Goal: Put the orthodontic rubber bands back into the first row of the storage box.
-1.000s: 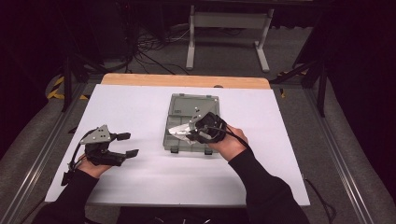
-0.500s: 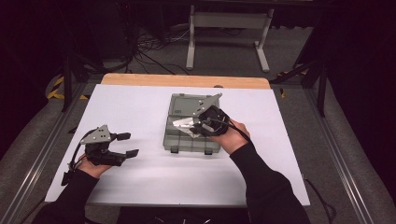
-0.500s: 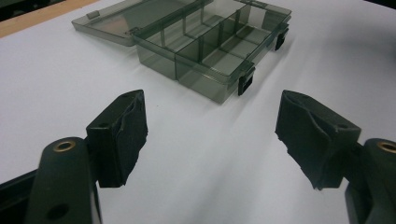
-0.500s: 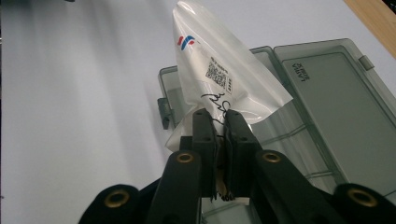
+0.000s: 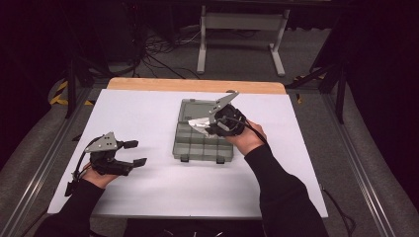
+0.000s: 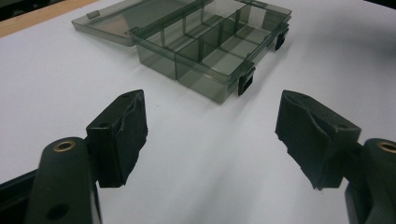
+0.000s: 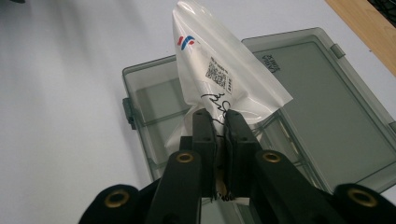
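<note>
- Left gripper (image 5: 132, 153): jaws spread with nothing between them, resting low over the white table (image 5: 148, 187) at the near left.
- Ahead of those spread jaws, well apart from them, lies the grey compartment box (image 6: 219, 44), lid open and lying flat behind it.
- Right gripper (image 7: 221, 128): jaws pressed together, pinching the white plastic packet (image 7: 219, 70) by its lower end.
- The packet rises beyond the jaw tips, above the box's open tray (image 7: 154, 107); the flat lid (image 7: 317, 112) lies to their right.
</note>
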Demonstrator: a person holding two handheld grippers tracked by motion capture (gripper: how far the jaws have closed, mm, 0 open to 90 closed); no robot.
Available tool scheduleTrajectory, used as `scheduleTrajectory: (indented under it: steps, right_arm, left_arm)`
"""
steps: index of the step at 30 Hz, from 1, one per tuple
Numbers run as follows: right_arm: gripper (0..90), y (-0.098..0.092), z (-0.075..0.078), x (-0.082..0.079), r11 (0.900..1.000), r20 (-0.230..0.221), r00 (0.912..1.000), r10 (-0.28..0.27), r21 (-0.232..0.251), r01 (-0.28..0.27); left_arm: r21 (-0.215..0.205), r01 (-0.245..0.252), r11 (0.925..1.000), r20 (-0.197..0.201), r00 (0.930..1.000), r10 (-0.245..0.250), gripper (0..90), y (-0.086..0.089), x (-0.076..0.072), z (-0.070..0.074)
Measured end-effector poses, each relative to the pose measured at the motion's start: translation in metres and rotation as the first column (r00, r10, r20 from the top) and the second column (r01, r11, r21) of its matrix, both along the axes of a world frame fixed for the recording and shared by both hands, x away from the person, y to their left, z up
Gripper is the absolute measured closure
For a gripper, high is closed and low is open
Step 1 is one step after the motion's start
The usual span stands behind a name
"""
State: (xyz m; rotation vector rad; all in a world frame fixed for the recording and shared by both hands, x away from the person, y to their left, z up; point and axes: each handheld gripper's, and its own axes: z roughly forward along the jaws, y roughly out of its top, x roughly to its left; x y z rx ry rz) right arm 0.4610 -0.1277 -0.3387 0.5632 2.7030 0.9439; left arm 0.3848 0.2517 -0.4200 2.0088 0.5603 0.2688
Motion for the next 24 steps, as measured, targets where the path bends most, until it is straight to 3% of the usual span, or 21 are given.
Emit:
scheduleTrajectory:
  steps: [10, 24]
  right_arm:
    - [84.8, -0.004, -0.002, 0.014, 0.999, -0.002, 0.9993, -0.036, -0.001, 0.036]
    - [84.8, -0.007, -0.018, 0.034, 0.996, -0.004, 0.9966, -0.083, -0.014, 0.083]
  left_arm:
    - [0.002, 0.001, 1.0000, 0.009, 1.0000, -0.001, 25.5, 0.001, 0.001, 0.000]
    - [0.002, 0.002, 1.0000, 0.009, 1.0000, -0.002, 25.5, 0.001, 0.001, 0.000]
